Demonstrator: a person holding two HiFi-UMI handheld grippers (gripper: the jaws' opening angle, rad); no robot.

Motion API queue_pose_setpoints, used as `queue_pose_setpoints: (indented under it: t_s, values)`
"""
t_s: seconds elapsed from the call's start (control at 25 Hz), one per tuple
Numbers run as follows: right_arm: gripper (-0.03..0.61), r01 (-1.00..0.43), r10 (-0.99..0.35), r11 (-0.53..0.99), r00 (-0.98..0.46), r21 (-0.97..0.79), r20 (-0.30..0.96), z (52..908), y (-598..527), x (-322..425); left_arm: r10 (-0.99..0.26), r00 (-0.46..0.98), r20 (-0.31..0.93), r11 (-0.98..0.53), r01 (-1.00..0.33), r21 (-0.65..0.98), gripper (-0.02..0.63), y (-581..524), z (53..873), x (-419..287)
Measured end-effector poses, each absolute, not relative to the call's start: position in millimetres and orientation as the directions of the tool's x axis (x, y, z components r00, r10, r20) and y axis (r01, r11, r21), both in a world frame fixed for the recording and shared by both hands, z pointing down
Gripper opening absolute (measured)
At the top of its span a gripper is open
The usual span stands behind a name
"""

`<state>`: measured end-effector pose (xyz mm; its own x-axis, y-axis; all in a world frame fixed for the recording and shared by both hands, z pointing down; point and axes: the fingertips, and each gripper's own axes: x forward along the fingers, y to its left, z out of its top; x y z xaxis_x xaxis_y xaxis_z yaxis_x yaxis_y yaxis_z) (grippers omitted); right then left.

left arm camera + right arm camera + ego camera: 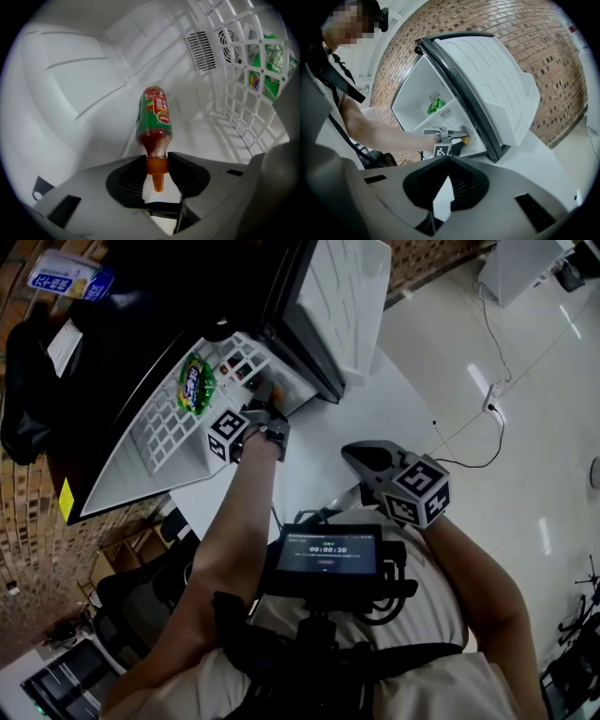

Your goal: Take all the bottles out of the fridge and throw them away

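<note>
A sauce bottle (156, 119) with red sauce, a green and red label and an orange cap lies on the white floor of the fridge (70, 93), cap toward me. My left gripper (157, 157) reaches into the fridge. Its jaws press on the bottle's orange collar from both sides. In the head view the left gripper (267, 397) sits deep in the fridge opening beside the wire shelf (169, 432). My right gripper (367, 457) hangs outside over the white table (394, 409). The right gripper (447, 177) is shut with nothing in it, pointing at the open fridge (422, 93).
The white fridge door (487, 79) stands open at the right of the opening. A green packet (196, 385) lies on the wire shelf. A blue and white pack (70, 277) rests on the black fridge top. A cable (487, 442) trails on the floor at the right.
</note>
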<state>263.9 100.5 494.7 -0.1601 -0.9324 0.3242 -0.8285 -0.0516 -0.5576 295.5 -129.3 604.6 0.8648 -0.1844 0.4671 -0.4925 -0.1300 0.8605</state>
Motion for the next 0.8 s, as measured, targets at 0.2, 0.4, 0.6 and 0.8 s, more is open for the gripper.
queue_pose_setpoints:
  t_s: [0.2,0.4,0.6,0.8]
  values:
    - [0.002,-0.826,-0.929,-0.03,-0.185,-0.563,0.322,496.8,92.7,260.3,-0.167,0.873,0.458,-0.226,-0.486,0.844,0.144,-125.8,595.0,266.8]
    - [0.002,-0.82,-0.919,0.018,-0.239,-0.572,0.314,497.5,80.2,246.4,-0.179,0.871,0.457,-0.248,-0.489,0.836,0.146,-125.3,581.7,232.9]
    - [0.002,-0.81,-0.904,0.069,-0.298,-0.583,0.307,499.2,67.4,230.2,-0.175,0.895,0.41,-0.281,-0.445,0.85,0.146,-118.7,561.5,204.5]
    - [0.002,-0.804,-0.885,0.122,-0.353,-0.582,0.303,497.2,54.8,213.6,-0.153,0.928,0.339,-0.273,-0.369,0.888,0.144,-102.3,547.6,173.3]
